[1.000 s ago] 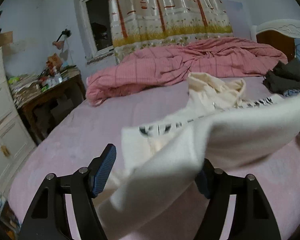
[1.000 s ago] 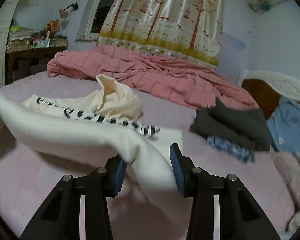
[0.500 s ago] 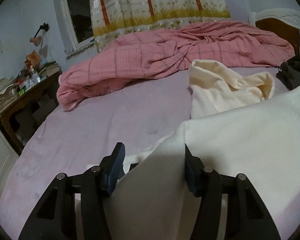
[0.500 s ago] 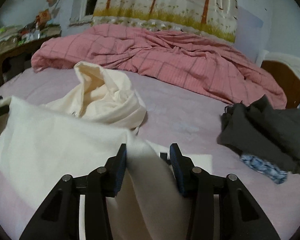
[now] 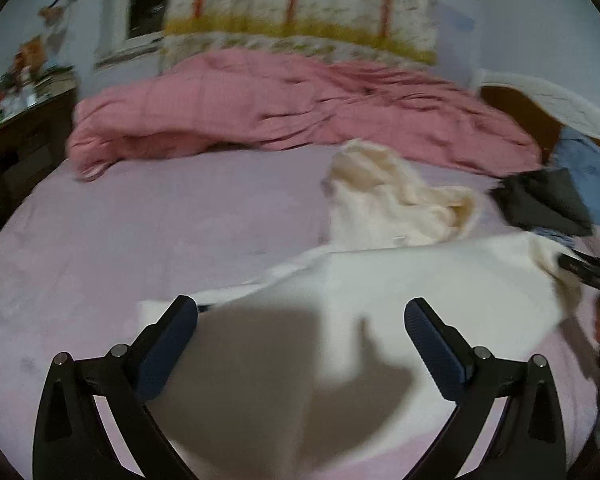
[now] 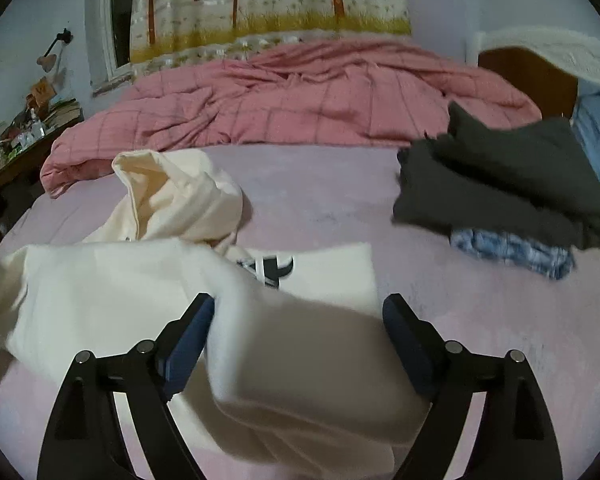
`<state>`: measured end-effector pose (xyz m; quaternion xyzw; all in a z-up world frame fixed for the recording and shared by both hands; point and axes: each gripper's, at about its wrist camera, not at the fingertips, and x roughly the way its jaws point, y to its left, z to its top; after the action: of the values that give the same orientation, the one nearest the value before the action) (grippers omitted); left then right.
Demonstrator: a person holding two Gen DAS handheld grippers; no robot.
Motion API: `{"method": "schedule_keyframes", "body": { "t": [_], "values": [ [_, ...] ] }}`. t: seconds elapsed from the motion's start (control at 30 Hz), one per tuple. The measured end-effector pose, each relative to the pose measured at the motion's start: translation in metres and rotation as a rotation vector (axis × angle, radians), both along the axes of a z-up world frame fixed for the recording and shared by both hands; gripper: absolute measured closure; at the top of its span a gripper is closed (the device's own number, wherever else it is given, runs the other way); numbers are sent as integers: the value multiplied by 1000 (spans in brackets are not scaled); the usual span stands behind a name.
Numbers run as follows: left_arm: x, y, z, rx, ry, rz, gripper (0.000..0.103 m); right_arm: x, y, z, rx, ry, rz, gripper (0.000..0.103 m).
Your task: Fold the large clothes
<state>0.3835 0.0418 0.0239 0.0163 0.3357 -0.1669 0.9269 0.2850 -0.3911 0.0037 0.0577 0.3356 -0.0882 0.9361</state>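
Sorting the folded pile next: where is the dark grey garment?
In the right wrist view, the dark grey garment lies at the right on the bed, atop a blue cloth.

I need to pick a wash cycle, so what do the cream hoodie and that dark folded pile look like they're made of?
Cream hoodie: thick, matte, soft knit, probably cotton fleece; it drapes in rounded folds. Dark folded pile: matte charcoal, heavier knit or fleece; fibre uncertain.
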Motion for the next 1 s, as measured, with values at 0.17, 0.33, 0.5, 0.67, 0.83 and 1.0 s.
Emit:
{"method": "schedule_keyframes", "body": {
  "t": [0.17, 0.33, 0.5, 0.67, 0.83, 1.0],
  "values": [
    [21, 32, -20, 61, 107, 90, 1, -8, -12, 1, -97, 1, -101, 15],
    [84, 52, -59, -78, 413, -29, 14, 19, -43, -17, -58, 102, -142, 15],
    [93, 54, -49, -54, 439, -51, 16, 30, -68, -25, 96, 136, -102, 20],
    [103, 52, -44, -56, 433, -27, 36, 54, -73, -31, 193, 183, -40, 62],
    [93, 42, -42, 36, 411, -82, 35, 61, -55, -31, 81, 209, -58, 63],
    [73, 51, -26, 105, 376, -90, 25, 40, -43, -17, -46, 176, -72, 41]
  ]
}}
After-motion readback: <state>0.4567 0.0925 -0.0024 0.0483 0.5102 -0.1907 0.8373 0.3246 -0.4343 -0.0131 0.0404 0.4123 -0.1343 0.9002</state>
